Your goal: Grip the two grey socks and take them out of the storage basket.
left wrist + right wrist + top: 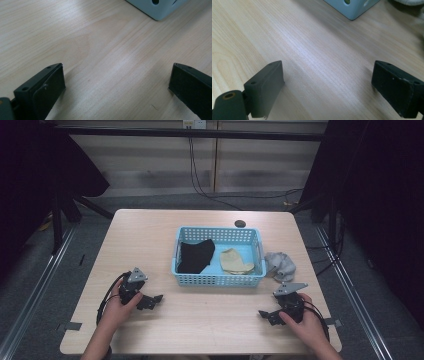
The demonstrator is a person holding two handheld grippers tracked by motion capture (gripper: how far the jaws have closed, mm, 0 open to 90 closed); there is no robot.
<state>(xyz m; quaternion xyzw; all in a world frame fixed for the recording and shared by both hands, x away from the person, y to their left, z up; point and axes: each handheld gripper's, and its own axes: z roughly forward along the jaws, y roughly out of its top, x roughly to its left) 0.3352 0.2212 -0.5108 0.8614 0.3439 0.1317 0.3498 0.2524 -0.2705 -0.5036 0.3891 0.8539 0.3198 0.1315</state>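
The left gripper (pixel 150 301) rests low at the lower left of the high view, held in a hand (pixel 116 309), its jaws spread wide with nothing between them; in the left gripper view they stand far apart over bare wood, with a corner of the basket (pixel 160 8) at the top edge.

Toward the middle of the frame sits the light blue basket (pixel 218 280), a perforated plastic tray on the table (pixel 150 235). Inside it, at the left, lies a black cloth (pixel 196 255), and to its right a tan cloth (pixel 235 261), both slumped flat on the basket floor.

Just right of the basket, touching or almost touching its wall, lies a crumpled grey cloth (pixel 281 265) on the table. It is the loose piece nearest the right gripper, so I take it as the next thing to be picked up. It looks light, soft and limp: it should sag and drape when lifted, will not slip much, and cannot break. A pinch on a raised fold at the top of the bundle seems best, closing fully so the thin fabric does not slide out.

The right gripper (pixel 266 315) lies at the lower right in the other hand (pixel 307 325), jaws likewise wide and empty over the wood.
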